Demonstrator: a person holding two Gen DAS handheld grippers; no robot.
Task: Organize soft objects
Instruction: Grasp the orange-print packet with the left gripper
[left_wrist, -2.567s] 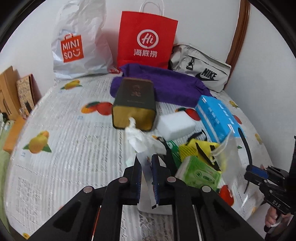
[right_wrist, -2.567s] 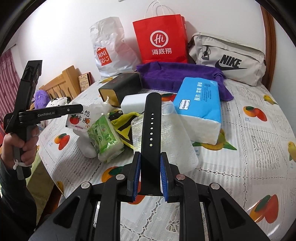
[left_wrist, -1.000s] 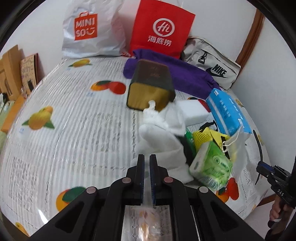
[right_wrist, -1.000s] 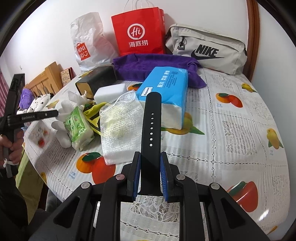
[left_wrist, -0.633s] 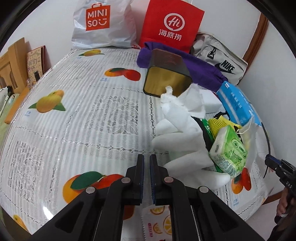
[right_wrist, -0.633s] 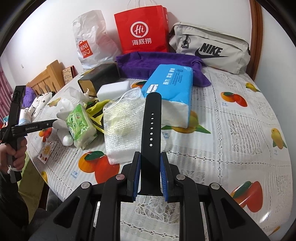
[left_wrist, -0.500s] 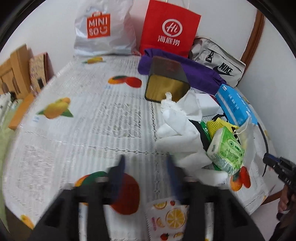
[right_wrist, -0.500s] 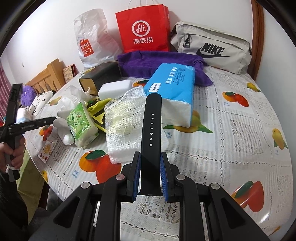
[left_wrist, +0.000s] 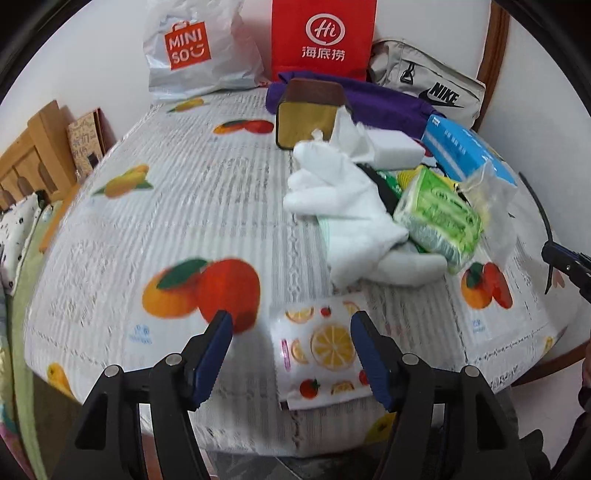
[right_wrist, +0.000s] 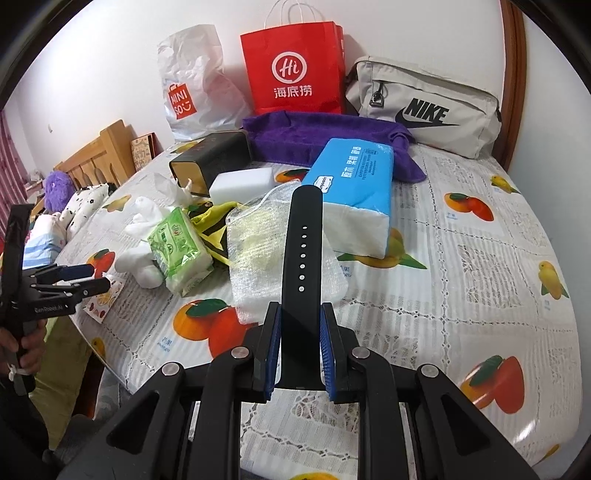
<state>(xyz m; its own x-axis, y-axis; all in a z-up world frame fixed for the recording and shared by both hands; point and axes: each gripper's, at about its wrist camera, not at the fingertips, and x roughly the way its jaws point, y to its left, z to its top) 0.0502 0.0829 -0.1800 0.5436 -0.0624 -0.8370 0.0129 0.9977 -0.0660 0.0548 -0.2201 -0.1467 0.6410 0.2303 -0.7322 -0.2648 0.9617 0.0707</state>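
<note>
Since a moment ago my left gripper (left_wrist: 290, 325) has opened wide, and the fruit-print packet (left_wrist: 321, 350) it was pinching now lies flat on the table (left_wrist: 147, 221), near the front edge, between my spread fingers and just before the white cloth (left_wrist: 343, 206). Beside the cloth is the green tissue pack (left_wrist: 439, 218). My right gripper (right_wrist: 300, 332) stays clamped on the black strap (right_wrist: 301, 258), which stands upright above the mesh pouch (right_wrist: 258, 251).
</note>
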